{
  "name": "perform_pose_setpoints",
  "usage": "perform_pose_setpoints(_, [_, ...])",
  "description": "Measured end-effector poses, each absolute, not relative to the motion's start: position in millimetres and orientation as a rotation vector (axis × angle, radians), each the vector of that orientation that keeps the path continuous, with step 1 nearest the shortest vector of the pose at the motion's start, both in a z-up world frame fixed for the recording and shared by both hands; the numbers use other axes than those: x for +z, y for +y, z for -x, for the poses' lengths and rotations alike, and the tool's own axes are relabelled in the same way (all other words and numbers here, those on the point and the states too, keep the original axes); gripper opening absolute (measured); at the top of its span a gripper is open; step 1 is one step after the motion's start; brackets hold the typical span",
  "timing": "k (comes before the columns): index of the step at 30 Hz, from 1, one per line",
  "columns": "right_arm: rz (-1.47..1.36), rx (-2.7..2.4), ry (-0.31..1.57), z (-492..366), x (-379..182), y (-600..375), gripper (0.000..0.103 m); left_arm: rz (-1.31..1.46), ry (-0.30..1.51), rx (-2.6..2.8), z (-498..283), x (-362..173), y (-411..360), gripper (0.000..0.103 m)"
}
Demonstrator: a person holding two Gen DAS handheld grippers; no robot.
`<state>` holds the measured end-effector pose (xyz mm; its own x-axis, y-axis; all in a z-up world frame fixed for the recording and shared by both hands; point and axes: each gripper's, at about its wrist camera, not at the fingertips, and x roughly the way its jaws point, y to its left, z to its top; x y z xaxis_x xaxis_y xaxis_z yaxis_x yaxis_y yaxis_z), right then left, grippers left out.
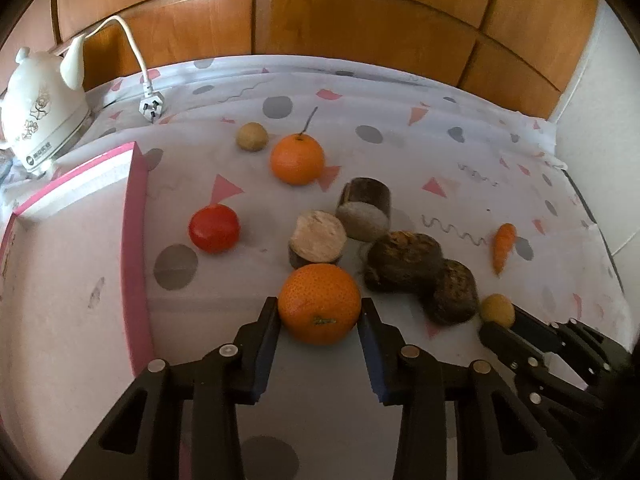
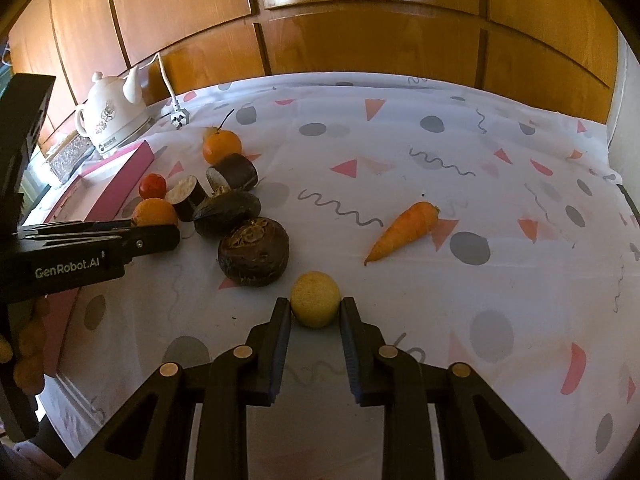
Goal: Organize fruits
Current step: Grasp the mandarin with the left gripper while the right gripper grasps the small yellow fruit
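My left gripper [image 1: 319, 312] is shut on an orange [image 1: 319, 303] that rests on the cloth. My right gripper [image 2: 315, 307] is shut on a small yellow round fruit [image 2: 315, 299], also seen in the left wrist view [image 1: 497, 310]. A second orange with a stem [image 1: 297, 159], a red tomato [image 1: 214, 228], a small tan fruit [image 1: 251, 137] and a carrot [image 2: 404, 230] lie loose on the cloth. Several dark root pieces [image 1: 404, 261] lie in the middle.
A pink-edged box [image 1: 72, 240] stands at the left. A white kettle [image 1: 38, 116] with its plug [image 1: 152, 106] sits at the back left. Wooden cabinet panels [image 2: 360, 32] back the table. The patterned cloth [image 2: 480, 280] reaches the right edge.
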<state>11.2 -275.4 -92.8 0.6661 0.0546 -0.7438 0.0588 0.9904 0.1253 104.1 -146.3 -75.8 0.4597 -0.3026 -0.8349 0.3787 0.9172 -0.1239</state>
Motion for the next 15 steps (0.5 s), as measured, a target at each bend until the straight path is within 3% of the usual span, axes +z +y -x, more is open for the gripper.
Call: perform_pose_setpoints(15, [-0.115,-0.027,0.840,1,-92,-264,0.025,-0.097,0.963,-0.474,-52,-74,-142,0.039])
